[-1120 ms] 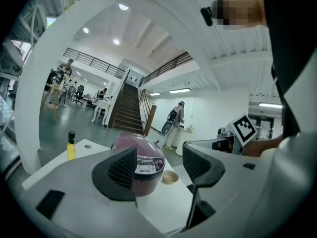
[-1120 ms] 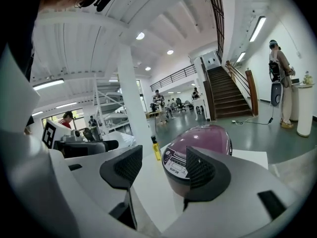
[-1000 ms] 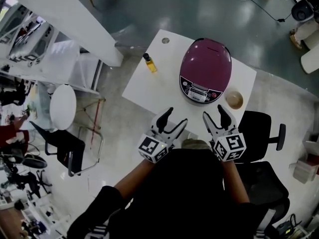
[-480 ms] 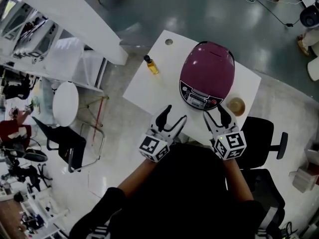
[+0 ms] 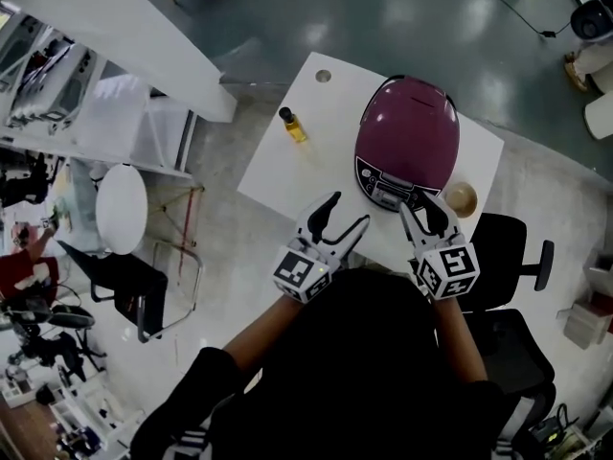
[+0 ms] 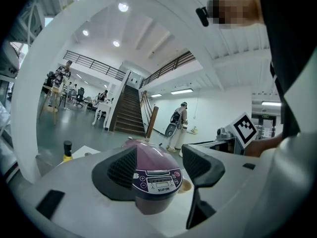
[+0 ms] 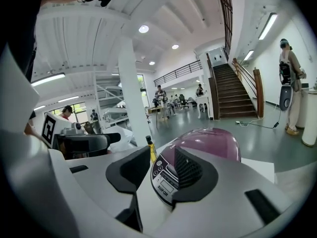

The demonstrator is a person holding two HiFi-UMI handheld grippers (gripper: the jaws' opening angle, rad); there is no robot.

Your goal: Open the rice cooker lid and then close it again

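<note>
A purple rice cooker (image 5: 407,140) stands with its lid down on the white table (image 5: 287,175), its control panel (image 5: 388,193) facing me. My left gripper (image 5: 343,215) hovers open over the table's near edge, left of the panel and apart from it. My right gripper (image 5: 421,211) is just in front of the panel, its jaws closing with nothing between them. In the left gripper view the rice cooker (image 6: 153,175) shows beyond the left gripper (image 6: 161,166). The right gripper view frames the rice cooker (image 7: 210,144) beyond the right gripper (image 7: 161,171).
A small yellow bottle (image 5: 290,125) stands on the table's left part, and a small bowl (image 5: 461,199) sits right of the cooker. A black office chair (image 5: 508,249) is to the right, a white round stool (image 5: 121,207) to the left.
Both grippers have come forward, closer to the cooker's front. The right gripper's jaws stand narrower than before. The lid has stayed down.
</note>
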